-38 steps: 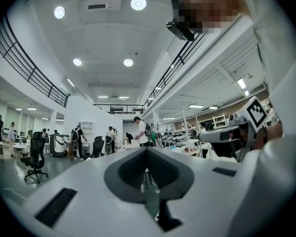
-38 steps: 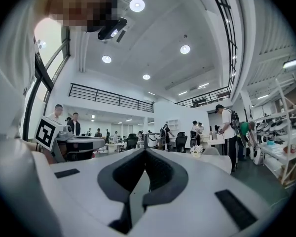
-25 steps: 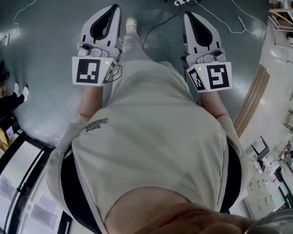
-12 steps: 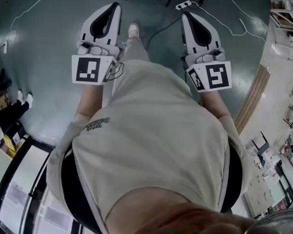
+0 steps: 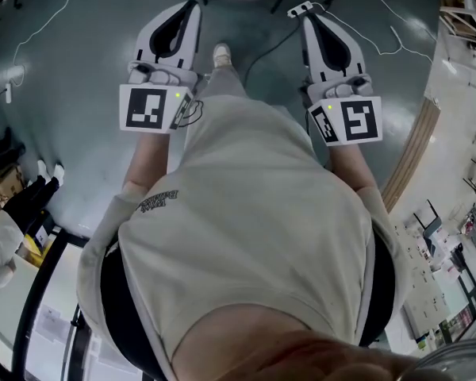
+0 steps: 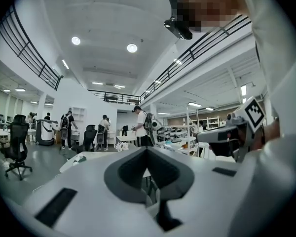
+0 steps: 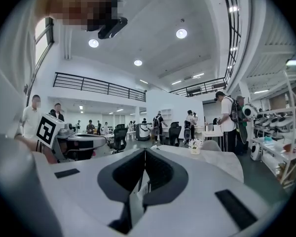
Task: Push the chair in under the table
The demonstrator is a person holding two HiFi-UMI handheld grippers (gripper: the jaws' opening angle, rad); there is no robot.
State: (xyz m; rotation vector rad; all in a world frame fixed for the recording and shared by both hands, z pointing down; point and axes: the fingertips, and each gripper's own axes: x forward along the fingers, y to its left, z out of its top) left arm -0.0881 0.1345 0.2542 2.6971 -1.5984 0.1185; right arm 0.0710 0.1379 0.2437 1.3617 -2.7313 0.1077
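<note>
Both jaws are clenched with nothing between them: left gripper (image 5: 187,13) and right gripper (image 5: 308,22) are held out side by side ahead of your torso, roughly level. You have hold of nothing yet.

The white table (image 7: 222,162) is straight ahead. The pale curved rim at the top of the head view is probably its near edge, with dark splayed legs under it.

The chair (image 7: 210,145) shows only as what looks like a grey rounded backrest past the table's far edge, just beside a small vase of flowers (image 7: 195,144). Seat and legs are hidden.

Risks, as I judge them:
- A black cable (image 5: 262,48) and a power strip (image 5: 300,8) lie on the floor just ahead of your shoe (image 5: 220,52). A step there could snag you.
- Clenched jaws make narrow pushers, so on a curved backrest they could slide off sideways.
- An off-centre push could swing the chair so its legs catch the table's legs.
- Knocking the table could topple the vase.
- Pushing high on the backrest could tip the chair rather than slide it.

Orientation: the backrest stands upright, so the chair's long axis runs vertical. I can't confirm which way the seat faces. With the backrest beyond the far edge, it probably faces the table, toward you.
</note>
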